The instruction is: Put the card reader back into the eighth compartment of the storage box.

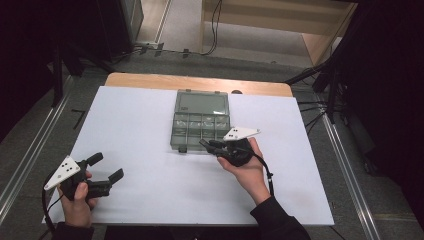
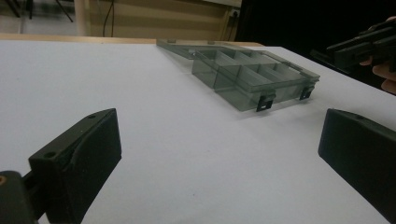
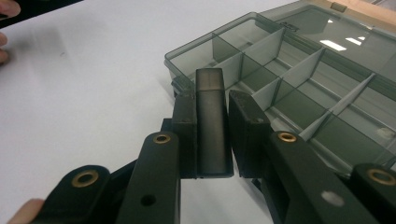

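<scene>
1. While the left gripper (image 1: 102, 172) is resting low on the white counter (image 1: 150, 150) with its fingers (image 2: 79, 154) spread wide and holding nothing, the right gripper (image 1: 212, 145) is doing the work at the near edge of the organiser box (image 1: 201, 125).
2. Clenched between the right fingers (image 3: 184, 135) is a small dark rectangular piece (image 3: 212, 126), standing upright in the right gripper view; it looks like a loose divider or insert for the box, though I cannot tell exactly what it is.
3. Its lid lying back flat toward the far side, the box is sitting open at the middle of the counter, and its two rows of compartments are looking empty as far as the pictures show.
4. Judging by this, the step in hand is carrying the piece to the box, with the piece hovering just at the near wall, close to one of the front-row compartments, and not yet inside any of them.
5. For the next move, the right hand (image 1: 245, 167) is going to need to bring the piece over the chosen compartment, keep it square to the partition walls, lower it in, and only then release.
6. Because the box is light and unheld, a nudge against its wall could be sliding it; the left gripper, well apart from it, could be steadying it.
</scene>
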The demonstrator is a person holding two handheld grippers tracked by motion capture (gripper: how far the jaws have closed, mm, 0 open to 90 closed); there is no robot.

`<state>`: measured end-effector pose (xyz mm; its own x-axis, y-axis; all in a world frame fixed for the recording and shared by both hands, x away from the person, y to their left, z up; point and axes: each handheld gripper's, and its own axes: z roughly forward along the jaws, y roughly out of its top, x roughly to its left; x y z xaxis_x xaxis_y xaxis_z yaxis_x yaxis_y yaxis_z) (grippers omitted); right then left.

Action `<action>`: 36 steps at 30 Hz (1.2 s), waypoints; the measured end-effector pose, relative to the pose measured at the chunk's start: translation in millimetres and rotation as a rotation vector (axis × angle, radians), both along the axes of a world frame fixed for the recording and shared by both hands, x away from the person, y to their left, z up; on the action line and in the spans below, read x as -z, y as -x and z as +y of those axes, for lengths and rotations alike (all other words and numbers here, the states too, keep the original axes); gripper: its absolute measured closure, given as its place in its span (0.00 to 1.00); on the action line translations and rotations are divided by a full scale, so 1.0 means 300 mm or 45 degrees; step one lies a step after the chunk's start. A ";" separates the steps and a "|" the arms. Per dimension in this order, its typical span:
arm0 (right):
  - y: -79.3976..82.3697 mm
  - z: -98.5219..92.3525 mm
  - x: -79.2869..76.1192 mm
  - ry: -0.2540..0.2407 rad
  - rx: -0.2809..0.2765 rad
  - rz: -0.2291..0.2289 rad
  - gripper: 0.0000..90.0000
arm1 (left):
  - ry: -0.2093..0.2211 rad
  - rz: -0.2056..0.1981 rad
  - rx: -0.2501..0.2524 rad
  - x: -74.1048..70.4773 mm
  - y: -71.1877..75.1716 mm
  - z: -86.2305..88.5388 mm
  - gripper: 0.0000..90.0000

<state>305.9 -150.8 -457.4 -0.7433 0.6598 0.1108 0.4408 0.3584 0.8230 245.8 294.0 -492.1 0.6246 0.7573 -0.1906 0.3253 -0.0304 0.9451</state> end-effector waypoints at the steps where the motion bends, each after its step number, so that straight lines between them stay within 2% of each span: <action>1: -0.003 -0.001 0.000 -0.001 0.002 -0.003 0.79 | -0.001 0.000 0.000 0.000 0.000 0.000 0.00; 36: -0.059 -0.066 0.006 -0.008 0.099 0.008 0.79 | 0.001 0.000 0.001 0.000 0.001 0.001 0.00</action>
<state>323.4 -170.6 -459.1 -0.6891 0.7147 0.1201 0.4725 0.3174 0.8222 245.7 294.4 -492.0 0.6251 0.7567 -0.1913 0.3250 -0.0295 0.9453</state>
